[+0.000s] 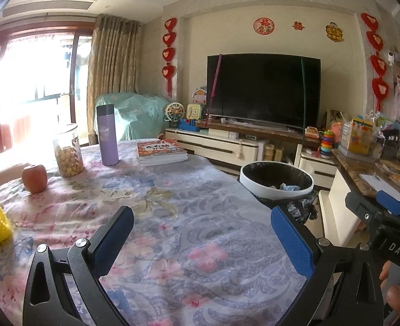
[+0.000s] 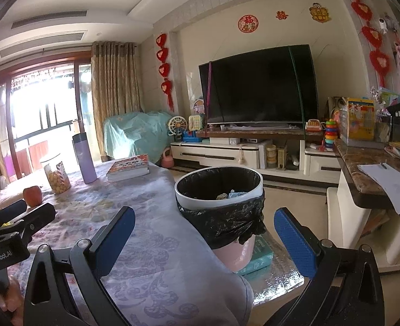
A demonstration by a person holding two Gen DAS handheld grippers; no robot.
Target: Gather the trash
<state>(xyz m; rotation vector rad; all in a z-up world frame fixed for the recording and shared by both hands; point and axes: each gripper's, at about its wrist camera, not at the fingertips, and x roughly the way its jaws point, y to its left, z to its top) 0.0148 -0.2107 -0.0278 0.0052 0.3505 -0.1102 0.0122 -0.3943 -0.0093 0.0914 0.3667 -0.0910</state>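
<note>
Trash bin (image 2: 218, 187) beside table (image 2: 151, 233), scraps inside

Home living room, large dark television (image 1: 263, 91) on a low white cabinet (image 1: 219, 144), red heart wall decorations (image 1: 169, 54), curtained balcony door (image 2: 45, 114), toys (image 2: 330, 133), floral-clothed table (image 1: 172, 217).

Left gripper (image 1: 202, 240) has jaws spread wide, nothing between the blue pads (image 1: 292, 239), held level and pointing forward. Right gripper (image 2: 204, 241) is the same: jaws wide apart, empty, blue pads (image 2: 295, 240) facing inward. The two sit side by side, each showing at the edge of the other's view (bare fingers grip the right handle, lower right of the left wrist view).
</note>
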